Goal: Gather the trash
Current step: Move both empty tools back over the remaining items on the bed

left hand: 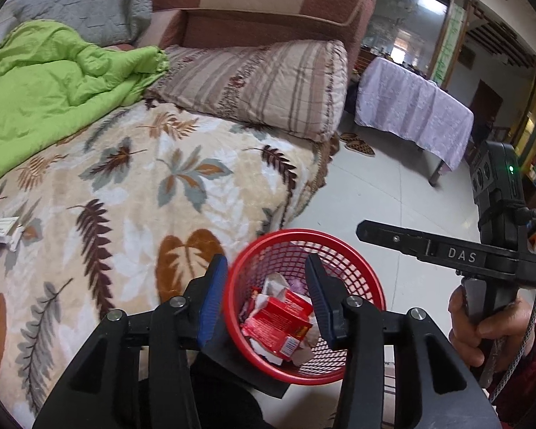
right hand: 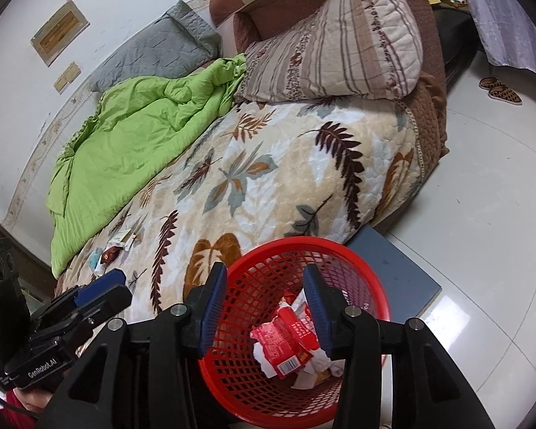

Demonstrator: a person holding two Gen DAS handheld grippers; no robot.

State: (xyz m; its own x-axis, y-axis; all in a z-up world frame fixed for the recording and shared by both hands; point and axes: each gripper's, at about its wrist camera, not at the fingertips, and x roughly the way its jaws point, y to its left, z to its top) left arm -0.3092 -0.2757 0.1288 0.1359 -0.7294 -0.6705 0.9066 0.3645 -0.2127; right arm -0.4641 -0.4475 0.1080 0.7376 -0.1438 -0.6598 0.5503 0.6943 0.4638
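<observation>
A red mesh basket (left hand: 361, 275) (right hand: 368, 275) stands on the floor beside the bed and holds red wrappers (left hand: 278, 318) (right hand: 286, 343) and crumpled white paper. My left gripper (left hand: 266, 296) is open and empty above the basket. My right gripper (right hand: 262, 307) is open and empty above it too; it also shows side-on in the left wrist view (left hand: 428, 246). Several small wrappers (right hand: 112, 246) lie on the leaf-patterned blanket (right hand: 268, 178) near the bed's left part; one white wrapper shows in the left wrist view (left hand: 1, 230).
A green quilt (left hand: 46, 89), a striped pillow (left hand: 261, 85), a grey pillow (left hand: 89, 7) and a brown cushion (left hand: 268, 0) lie on the bed. A covered table (left hand: 414, 107) and slippers (left hand: 357, 143) are on the white floor. A grey mat (right hand: 400, 271) lies under the basket.
</observation>
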